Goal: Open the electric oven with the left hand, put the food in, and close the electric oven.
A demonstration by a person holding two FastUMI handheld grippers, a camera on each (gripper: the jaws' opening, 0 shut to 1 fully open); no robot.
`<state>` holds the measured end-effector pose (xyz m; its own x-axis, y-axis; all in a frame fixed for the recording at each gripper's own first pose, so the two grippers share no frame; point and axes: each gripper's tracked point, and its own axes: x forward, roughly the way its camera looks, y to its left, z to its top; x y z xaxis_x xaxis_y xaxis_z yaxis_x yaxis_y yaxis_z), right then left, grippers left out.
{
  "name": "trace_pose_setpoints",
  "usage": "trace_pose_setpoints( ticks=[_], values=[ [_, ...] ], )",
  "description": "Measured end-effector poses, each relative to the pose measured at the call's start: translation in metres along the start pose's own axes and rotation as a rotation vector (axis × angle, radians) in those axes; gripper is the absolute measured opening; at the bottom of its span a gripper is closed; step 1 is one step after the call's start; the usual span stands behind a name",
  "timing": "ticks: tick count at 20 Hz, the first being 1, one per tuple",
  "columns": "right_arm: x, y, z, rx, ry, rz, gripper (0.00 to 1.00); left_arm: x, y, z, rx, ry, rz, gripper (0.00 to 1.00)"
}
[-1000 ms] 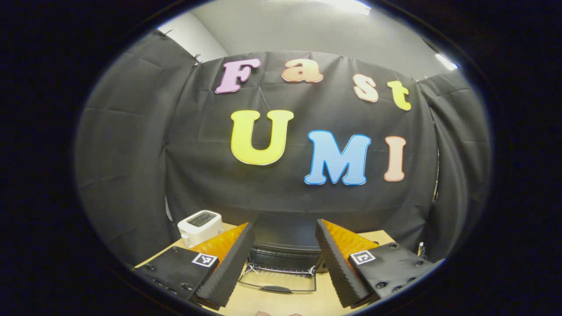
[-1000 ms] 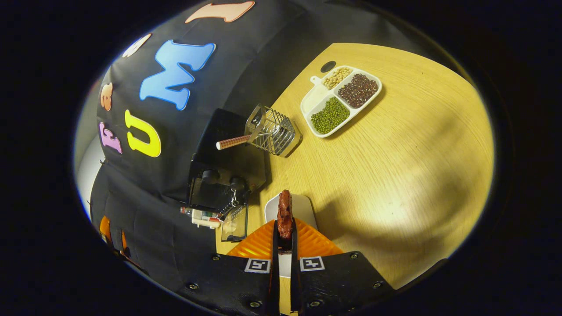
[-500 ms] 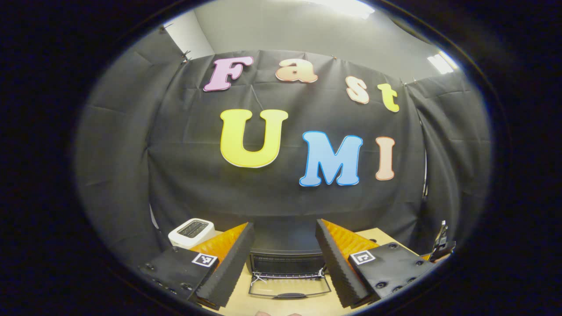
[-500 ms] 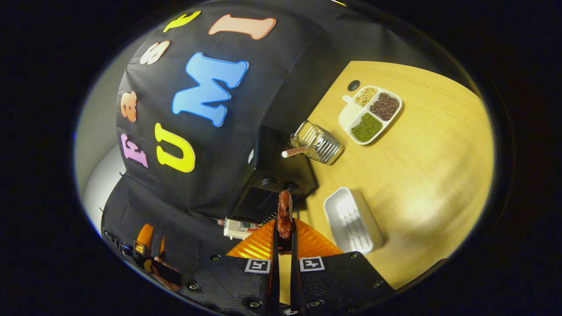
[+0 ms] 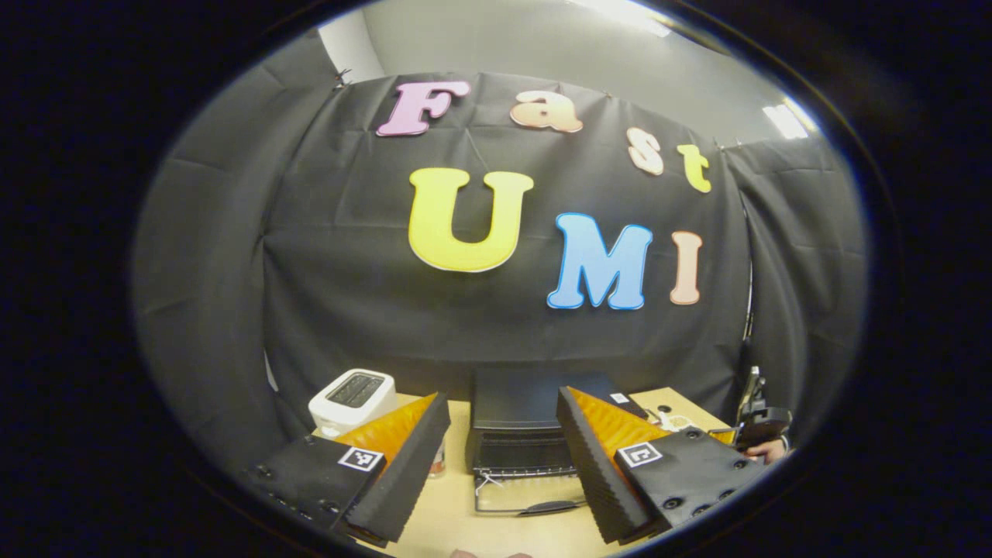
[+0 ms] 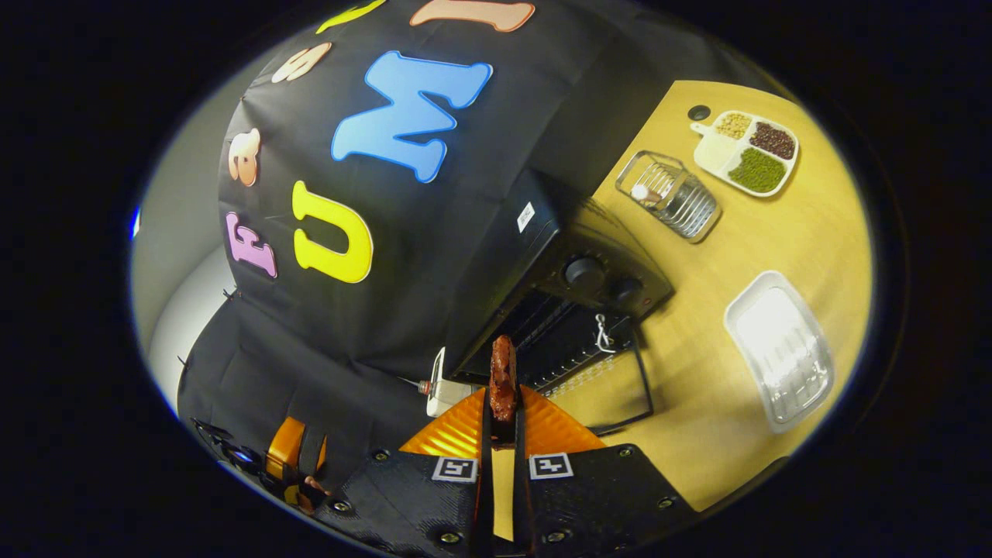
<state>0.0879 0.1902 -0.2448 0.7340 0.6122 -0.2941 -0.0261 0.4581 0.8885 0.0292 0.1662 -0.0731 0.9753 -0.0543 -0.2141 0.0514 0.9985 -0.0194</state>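
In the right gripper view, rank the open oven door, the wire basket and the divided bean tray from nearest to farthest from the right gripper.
From the right gripper, shut on the food piece:
1. Open oven door, folded down just ahead, slightly right.
2. Wire basket, farther up the table, beyond the oven's knob end.
3. Divided bean tray, farthest, near the table's far edge.

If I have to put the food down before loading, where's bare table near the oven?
Bare wood lies between the open oven door and the empty white tray, and beyond that tray. It is crowded by the wire basket and bean dish.
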Motion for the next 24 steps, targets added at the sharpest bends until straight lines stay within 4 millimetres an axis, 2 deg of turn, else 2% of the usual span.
trace_pose_setpoints(
  ticks=[3, 6, 8, 10, 14, 15, 16, 18, 19, 20, 22, 24],
  values=[
    [0.041, 0.005, -0.004, 0.007, -0.015, -0.007, 0.10, -0.008, 0.027, -0.001, 0.009, 0.005, 0.020, 0.98],
    [0.078, 0.001, -0.010, 0.047, -0.030, -0.025, 0.10, -0.015, 0.050, -0.003, 0.021, 0.015, 0.045, 0.96],
    [0.102, -0.007, -0.012, 0.097, -0.059, -0.046, 0.10, -0.018, 0.063, -0.007, 0.016, 0.027, 0.066, 0.98],
    [0.123, -0.014, -0.011, 0.157, -0.105, -0.065, 0.10, -0.021, 0.076, -0.017, 0.009, 0.046, 0.085, 0.91],
    [0.160, -0.029, -0.005, 0.254, -0.186, -0.105, 0.10, -0.022, 0.092, -0.030, -0.010, 0.077, 0.114, 0.94],
    [0.166, -0.032, -0.002, 0.283, -0.206, -0.103, 0.10, -0.022, 0.096, -0.031, -0.016, 0.080, 0.123, 0.91],
    [0.174, -0.033, -0.002, 0.299, -0.216, -0.102, 0.10, -0.021, 0.098, -0.033, -0.023, 0.084, 0.129, 0.97],
    [0.183, -0.042, -0.004, 0.288, -0.205, -0.131, 0.10, -0.022, 0.099, -0.037, -0.038, 0.088, 0.136, 0.94],
    [0.185, -0.042, 0.000, 0.297, -0.219, -0.132, 0.10, -0.022, 0.100, -0.039, -0.043, 0.087, 0.139, 0.98],
    [0.187, -0.047, 0.002, 0.303, -0.224, -0.149, 0.10, -0.022, 0.098, -0.038, -0.048, 0.082, 0.138, 0.94],
    [0.182, -0.058, 0.003, 0.272, -0.223, -0.229, 0.14, -0.021, 0.090, -0.034, -0.054, 0.072, 0.128, 0.98],
    [0.178, -0.067, 0.002, 0.216, -0.202, -0.292, 0.24, -0.020, 0.080, -0.031, -0.044, 0.064, 0.112, 0.98]
  ],
)
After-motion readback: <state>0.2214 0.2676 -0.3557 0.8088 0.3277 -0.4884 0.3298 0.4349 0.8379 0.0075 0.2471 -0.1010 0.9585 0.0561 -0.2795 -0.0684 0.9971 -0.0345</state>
